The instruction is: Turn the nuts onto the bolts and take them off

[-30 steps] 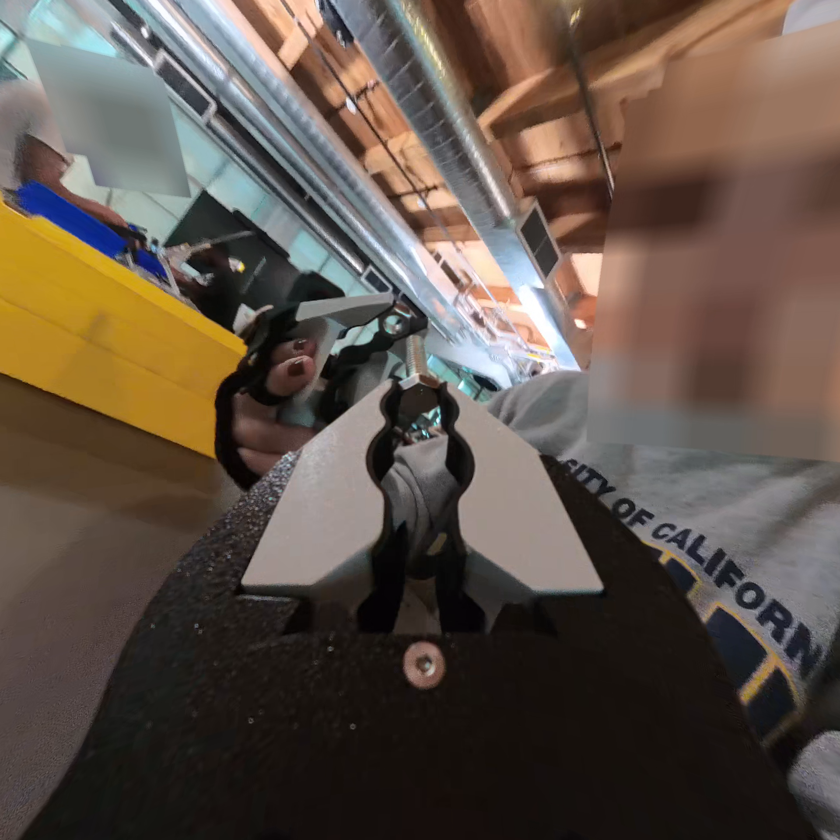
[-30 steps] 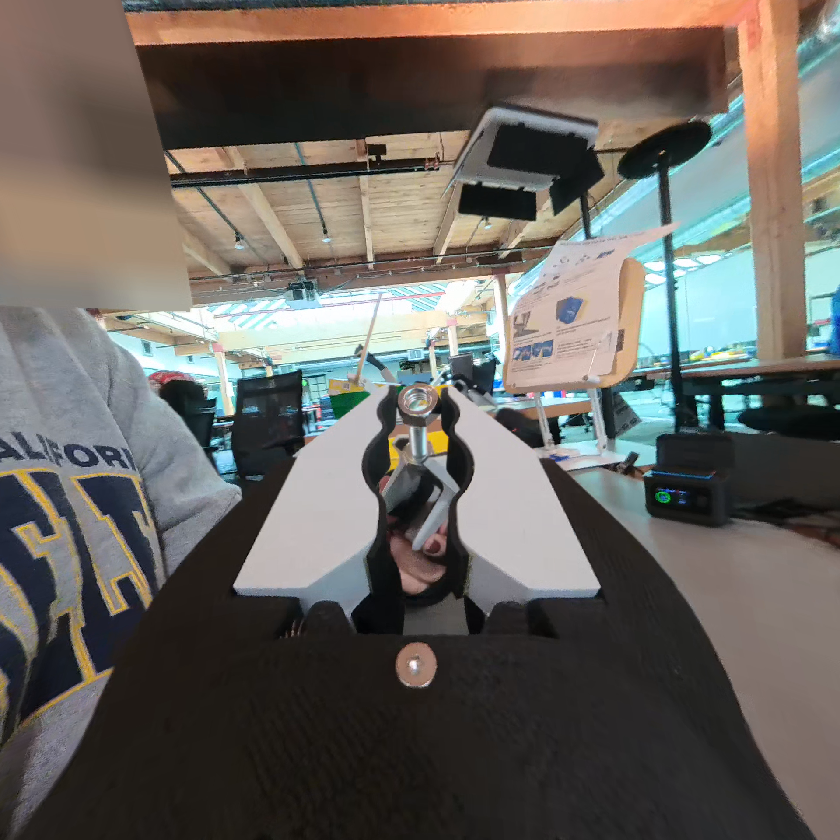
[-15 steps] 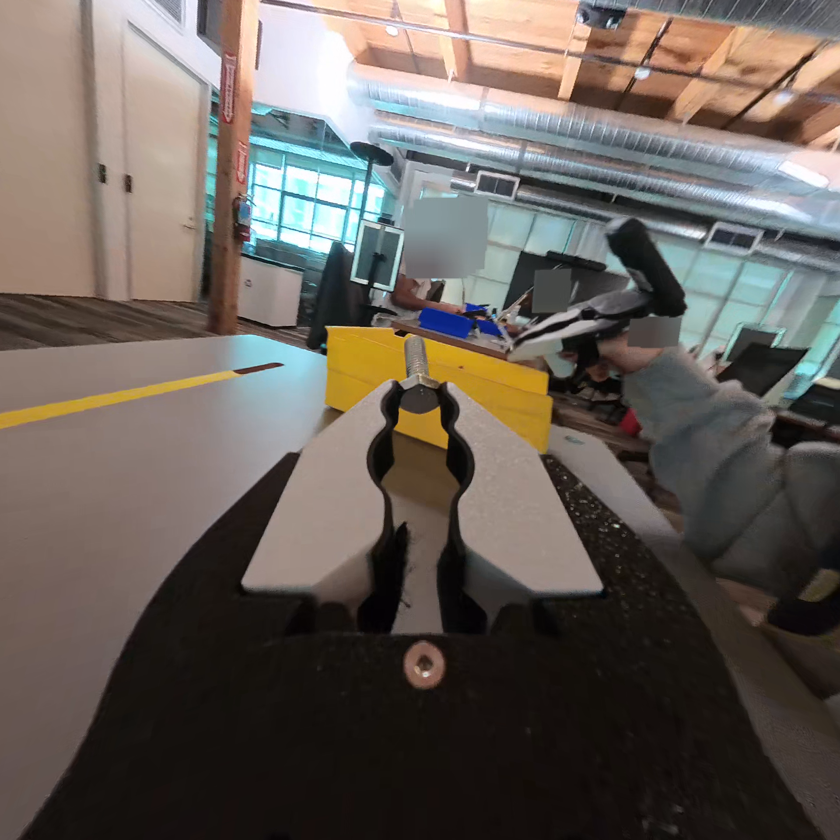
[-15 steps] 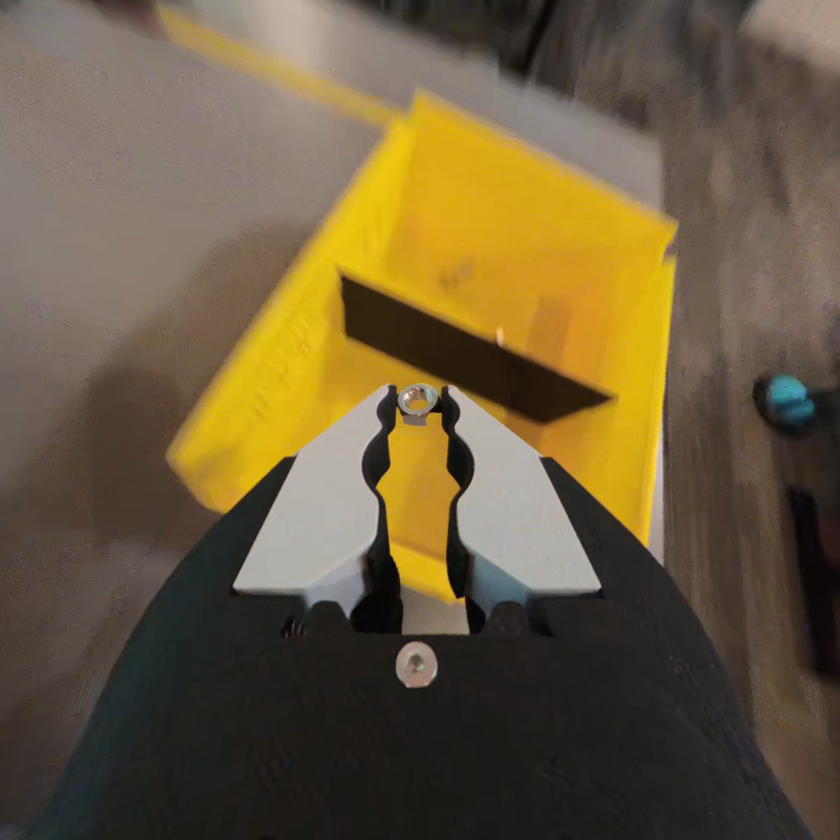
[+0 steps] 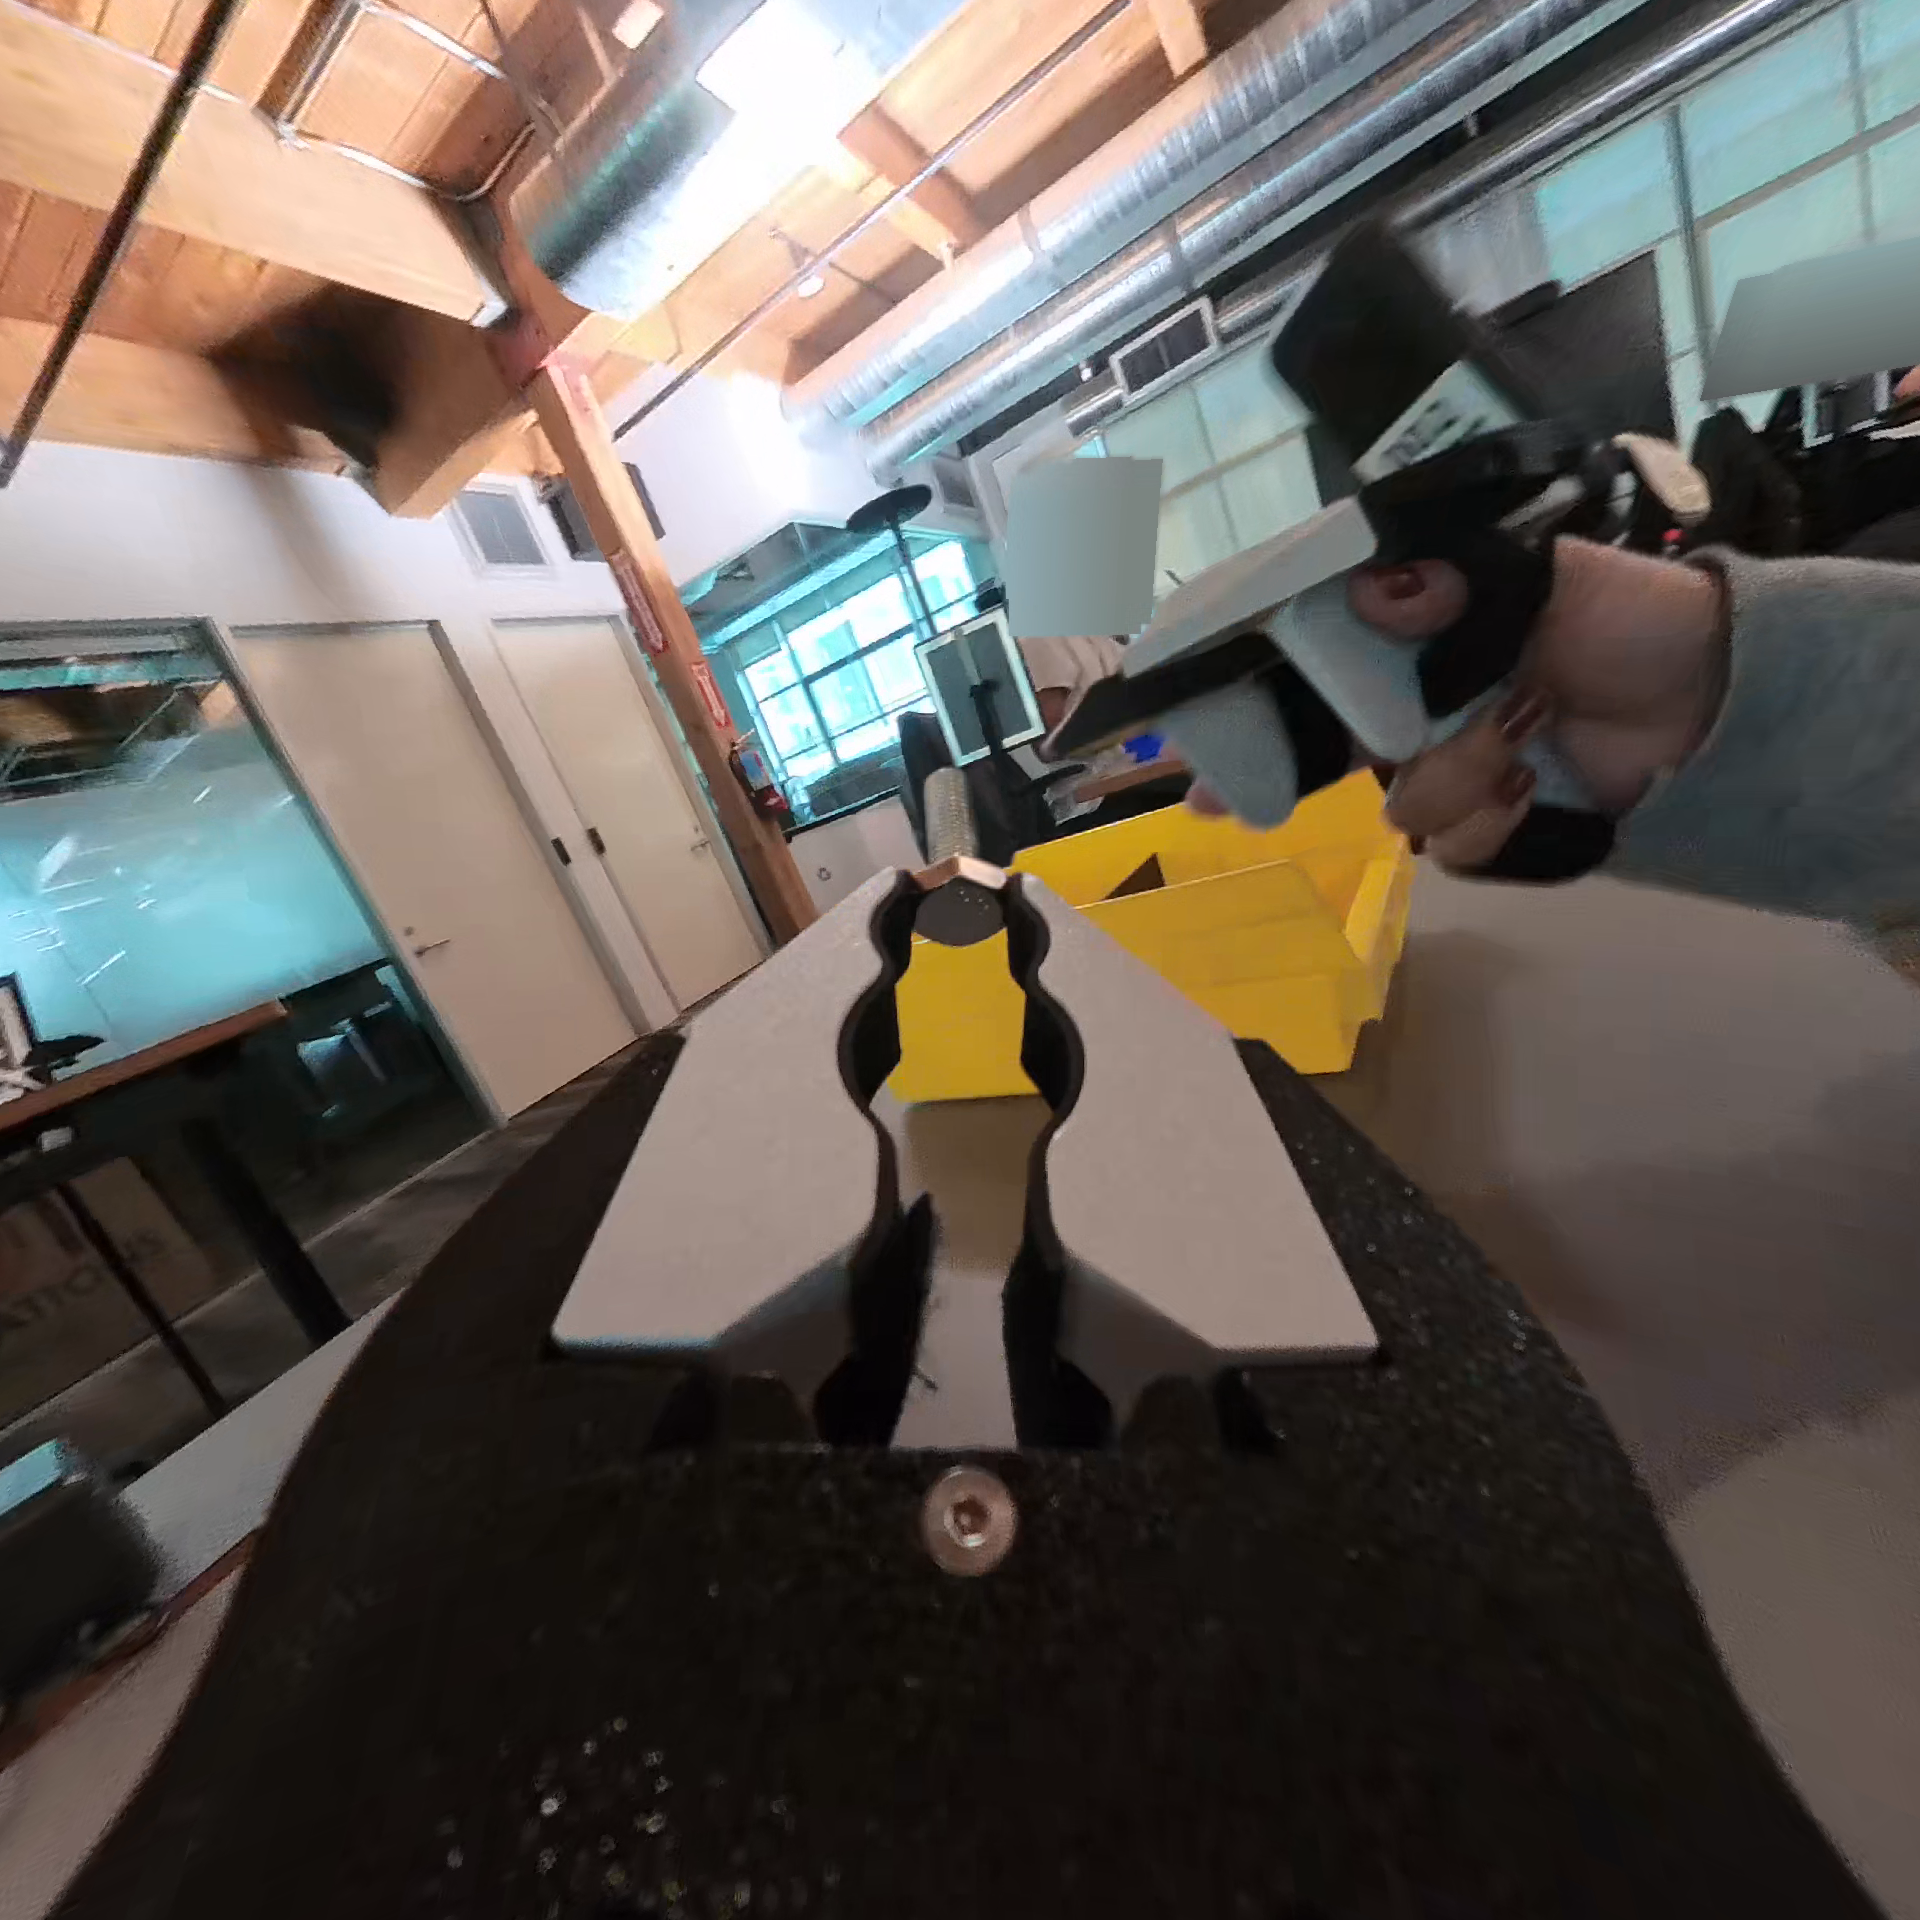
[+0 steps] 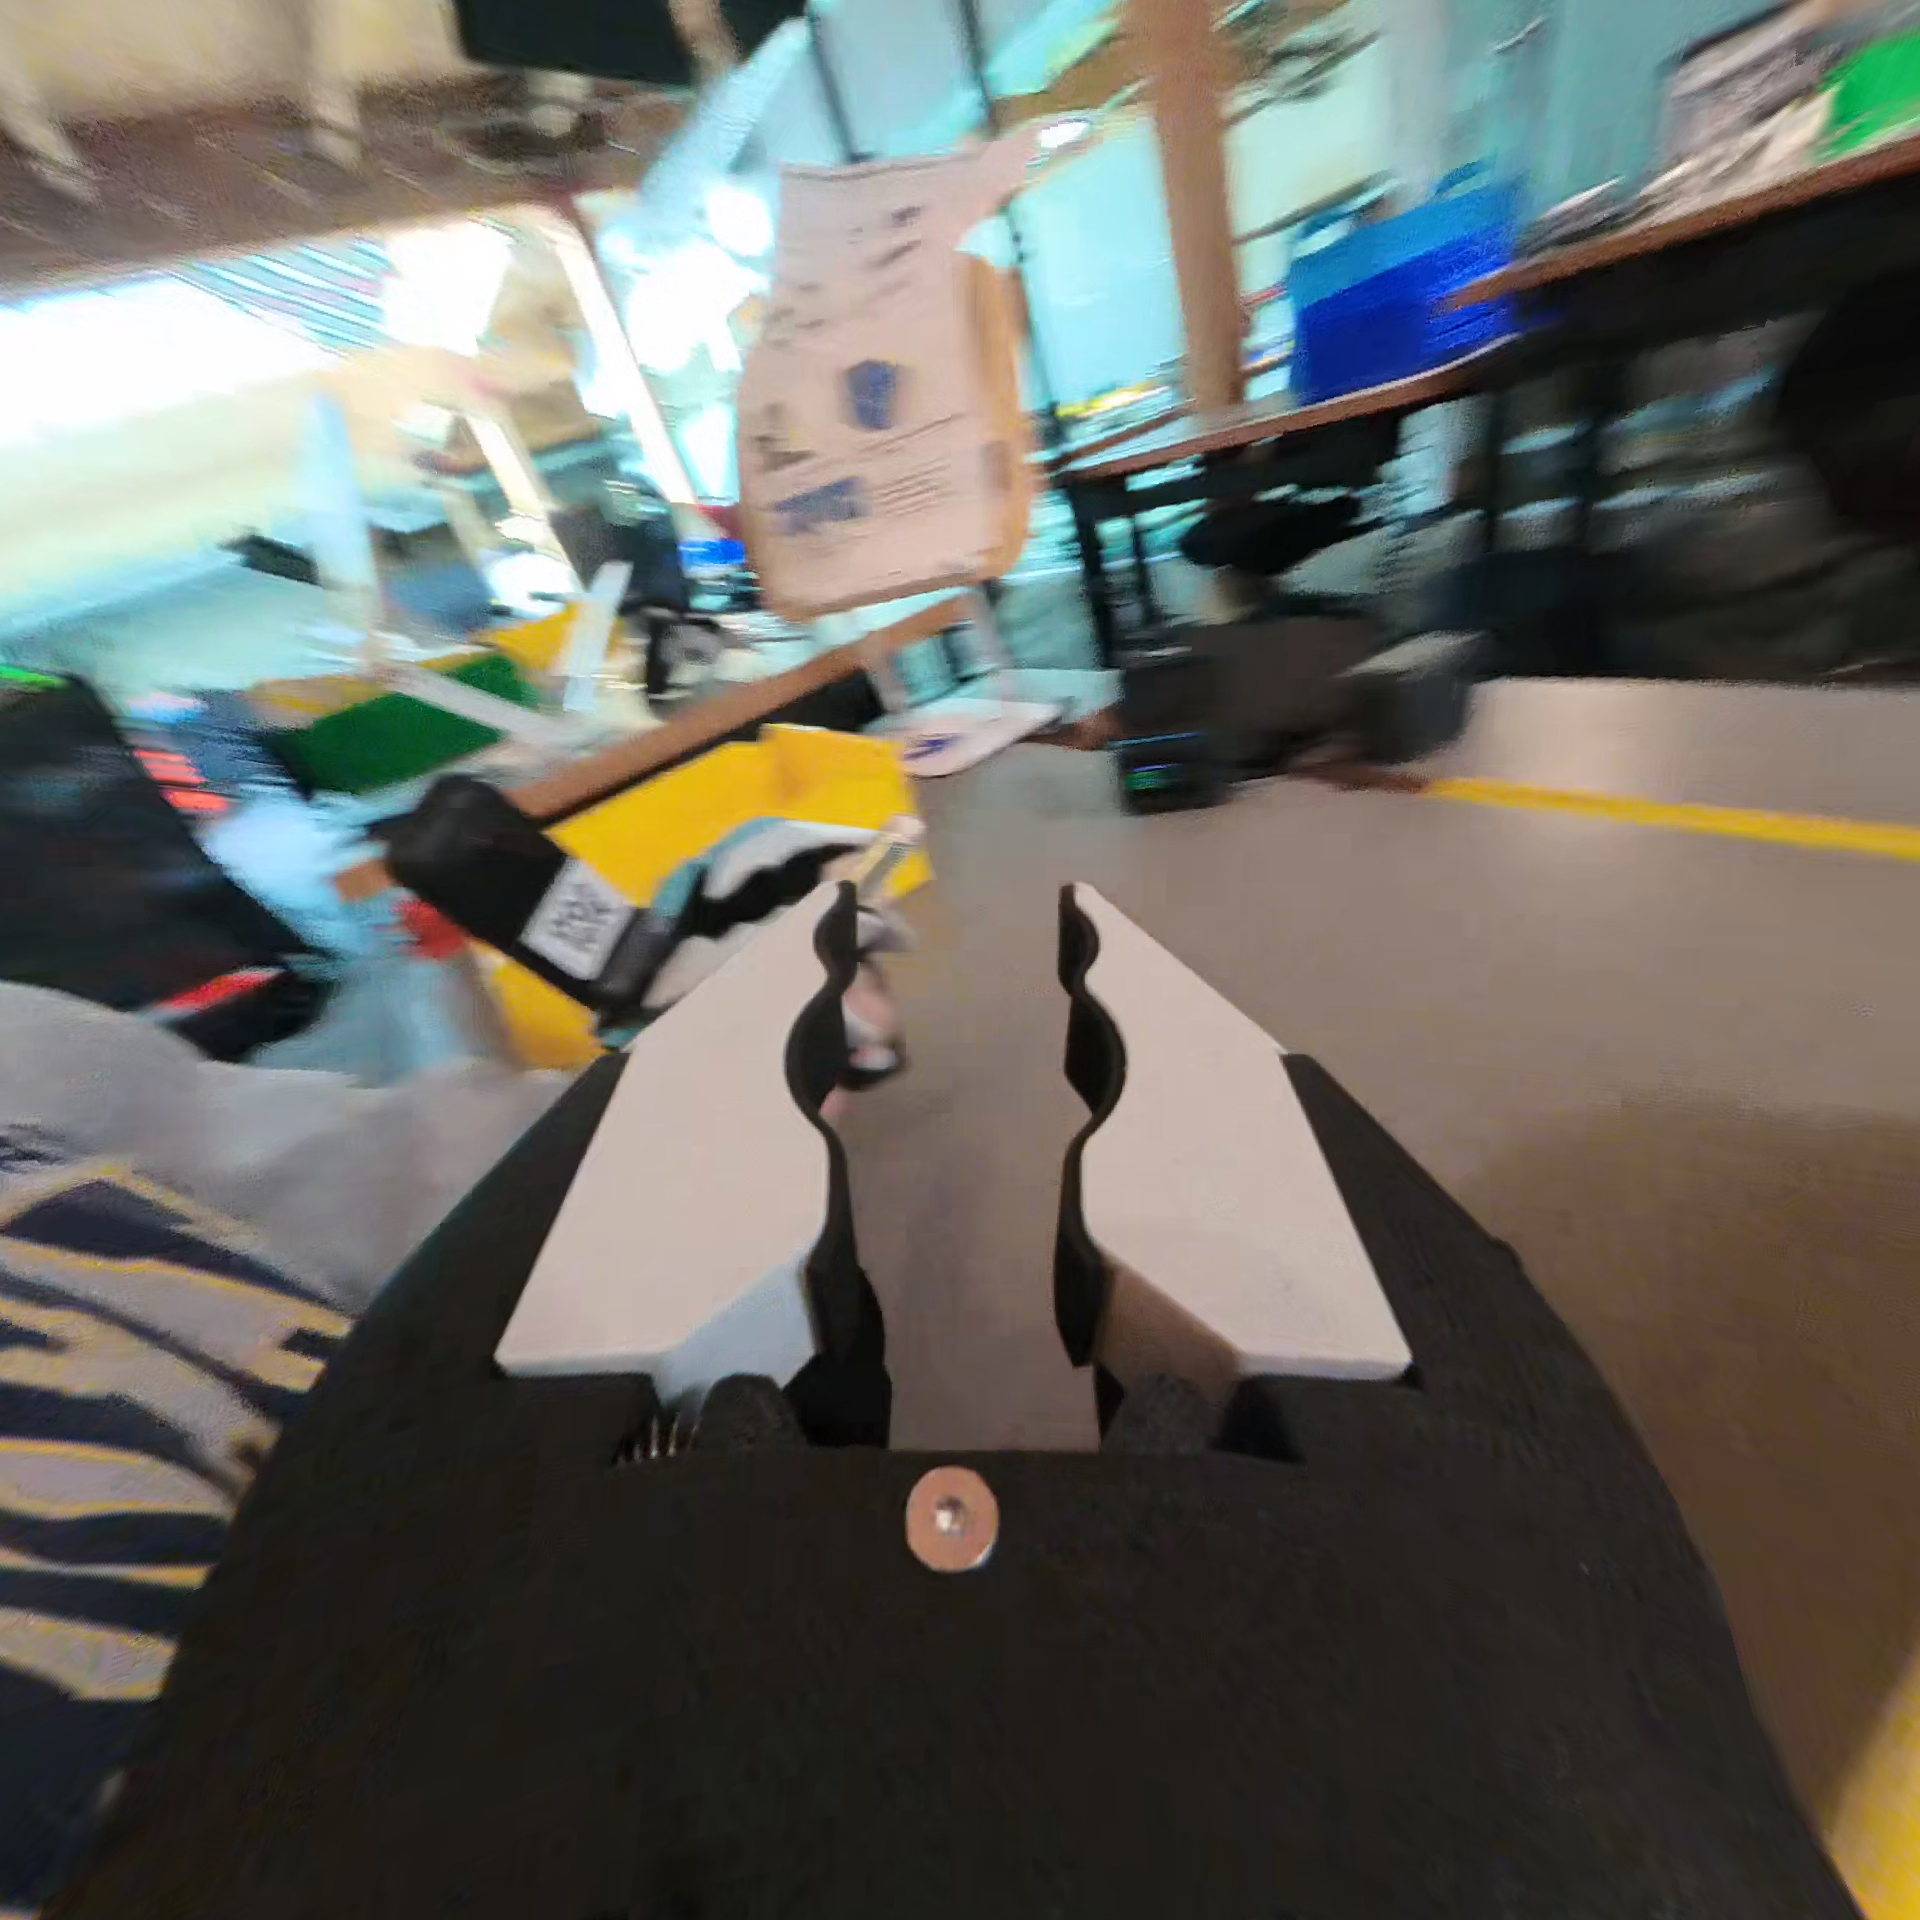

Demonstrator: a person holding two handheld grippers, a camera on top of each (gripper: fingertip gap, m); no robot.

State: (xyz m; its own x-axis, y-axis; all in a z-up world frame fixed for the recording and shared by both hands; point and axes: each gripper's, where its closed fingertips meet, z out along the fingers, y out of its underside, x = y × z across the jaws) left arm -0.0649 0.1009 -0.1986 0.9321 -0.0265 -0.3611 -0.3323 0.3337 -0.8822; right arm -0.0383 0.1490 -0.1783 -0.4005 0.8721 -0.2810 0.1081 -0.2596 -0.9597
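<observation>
My left gripper point(image 5: 959, 896) is shut on the head of a steel bolt point(image 5: 948, 821), whose threaded shaft points up and away past the fingertips. No nut shows on the bolt. My right gripper point(image 6: 958, 902) is open and empty above the table. In the left wrist view the right gripper point(image 5: 1226, 675) hangs over the yellow bin point(image 5: 1195, 935), held by a hand. In the blurred right wrist view the left gripper point(image 6: 727, 894) sits at the left in front of the bin point(image 6: 769, 790). The nut is not in view.
The grey table point(image 6: 1455, 987) bears a yellow tape line point(image 6: 1662, 821) at the right. A small black device point(image 6: 1164, 769) and a paper stand point(image 6: 883, 416) stand at the far edge. The person's grey sleeve point(image 5: 1787, 748) crosses the right side. Tip to tip, the grippers are about 6 centimetres apart.
The right gripper held the nut over the yellow bin half a second ago; now it is open and empty and has swung up. The left gripper still holds the bolt and has tilted.
</observation>
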